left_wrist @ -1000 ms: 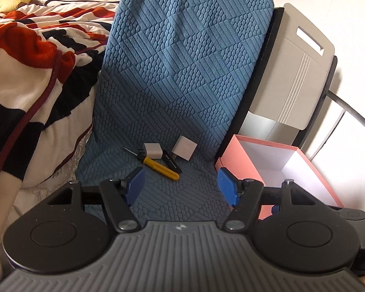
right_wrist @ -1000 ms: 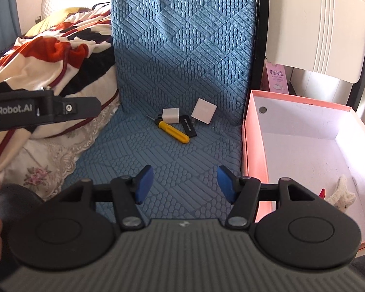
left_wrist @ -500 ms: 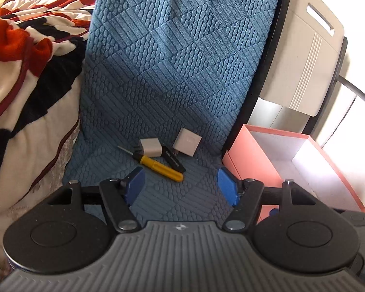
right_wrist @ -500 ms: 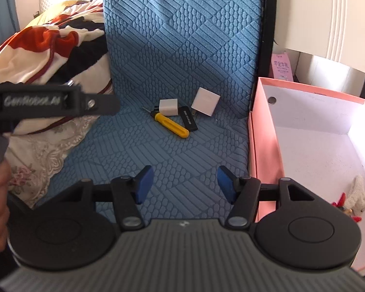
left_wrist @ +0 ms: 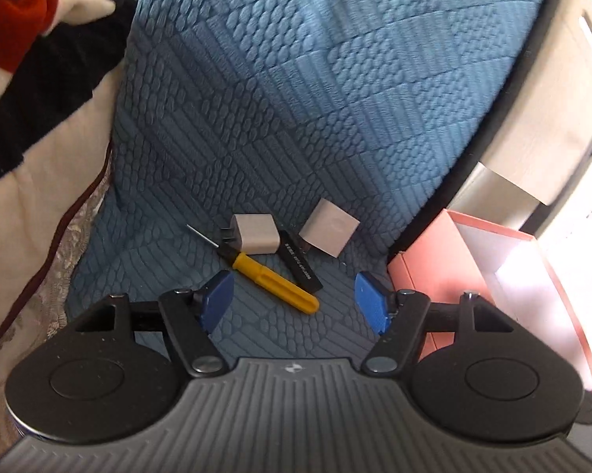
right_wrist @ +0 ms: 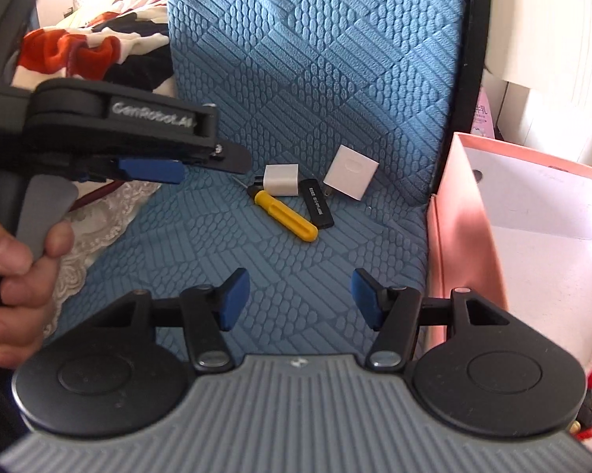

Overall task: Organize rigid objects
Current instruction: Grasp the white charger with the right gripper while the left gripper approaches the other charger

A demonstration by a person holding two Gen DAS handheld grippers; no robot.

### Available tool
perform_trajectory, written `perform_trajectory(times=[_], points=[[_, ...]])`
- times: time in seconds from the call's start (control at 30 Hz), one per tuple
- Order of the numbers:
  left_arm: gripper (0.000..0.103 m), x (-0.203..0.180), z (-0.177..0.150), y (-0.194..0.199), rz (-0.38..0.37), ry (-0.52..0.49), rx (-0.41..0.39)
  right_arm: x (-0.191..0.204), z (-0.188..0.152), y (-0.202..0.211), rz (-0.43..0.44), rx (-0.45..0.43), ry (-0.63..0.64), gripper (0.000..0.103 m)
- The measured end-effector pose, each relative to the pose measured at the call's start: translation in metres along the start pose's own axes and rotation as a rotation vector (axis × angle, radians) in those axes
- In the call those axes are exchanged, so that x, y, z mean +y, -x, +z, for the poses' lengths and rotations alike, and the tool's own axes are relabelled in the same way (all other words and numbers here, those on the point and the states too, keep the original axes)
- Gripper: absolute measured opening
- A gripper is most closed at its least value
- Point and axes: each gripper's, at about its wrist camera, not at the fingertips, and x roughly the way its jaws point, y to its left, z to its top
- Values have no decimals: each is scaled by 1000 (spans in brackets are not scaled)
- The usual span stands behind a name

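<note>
Screwdriver (left_wrist: 274,282), stick (left_wrist: 301,266) and two chargers (left_wrist: 255,232) (left_wrist: 329,232) are lying bunched on the blue mat (left_wrist: 296,98), just ahead of the wide, empty left claw (left_wrist: 294,303). Judging by that, straddling the yellow handle crosswise should be gripping best.

From the right wrist, the right claw (right_wrist: 299,299) is gaping wide too, empty, with the box (right_wrist: 465,244) waiting alongside.

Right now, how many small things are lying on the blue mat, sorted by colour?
White: 2, the charger plug and the square adapter
Yellow: 1, the screwdriver
Black: 1, the USB stick
Total: 4
</note>
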Motion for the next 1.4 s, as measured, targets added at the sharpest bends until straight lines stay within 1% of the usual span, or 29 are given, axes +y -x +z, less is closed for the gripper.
perform_trajectory(times=[0.07, 0.13, 0.17, 0.2, 0.27, 0.37, 0.5, 0.53, 0.6, 0.67, 0.77, 0.83, 0.93, 1.07, 1.13, 1.23, 1.3, 1.4], points=[[73, 6, 8, -12, 11, 34, 17, 0, 4, -10, -8, 6, 4, 57], [73, 12, 13, -24, -4, 89, 38, -4, 9, -19, 3, 15, -28, 56], [73, 12, 16, -31, -1, 94, 51, -8, 11, -25, 4, 20, -44, 56], [73, 12, 18, -38, 10, 83, 63, -11, 13, -31, 3, 30, -61, 56], [73, 13, 23, -52, 10, 64, 82, -17, 16, -43, -1, 47, -87, 56], [73, 17, 27, -71, 12, 75, 114, -20, 23, -57, -18, 44, -61, 56], [73, 17, 34, -86, 31, 42, 104, -24, 34, -77, -41, 28, -35, 56], [73, 17, 36, -91, 33, 33, 113, -25, 37, -84, -45, 25, -36, 56], [73, 15, 41, -99, 45, -25, 115, -29, 42, -97, -56, 21, -24, 56], [73, 16, 47, -104, 29, -51, 105, -31, 46, -111, -73, 16, -5, 56], [73, 20, 54, -113, 39, -72, 98, -45, 54, -128, -47, 42, -88, 56], [73, 24, 56, -119, 58, -76, 118, -57, 60, -135, -51, 60, -145, 56], [73, 33, 59, -126, 73, -69, 138, -67, 68, -141, -73, 51, -168, 56], [73, 46, 60, -129, 63, -37, 159, -83, 77, -147, 10, 30, -254, 56], [73, 43, 58, -131, 60, -54, 167, -89, 82, -152, 36, 27, -287, 57], [73, 34, 53, -133, 57, -110, 173, -100, 88, -164, 39, 37, -356, 57], [73, 28, 49, -133, 63, -144, 165, -104, 92, -173, 42, 47, -374, 57], [73, 24, 46, -138, 77, -151, 172, -106, 97, -185, 59, 55, -373, 59]])
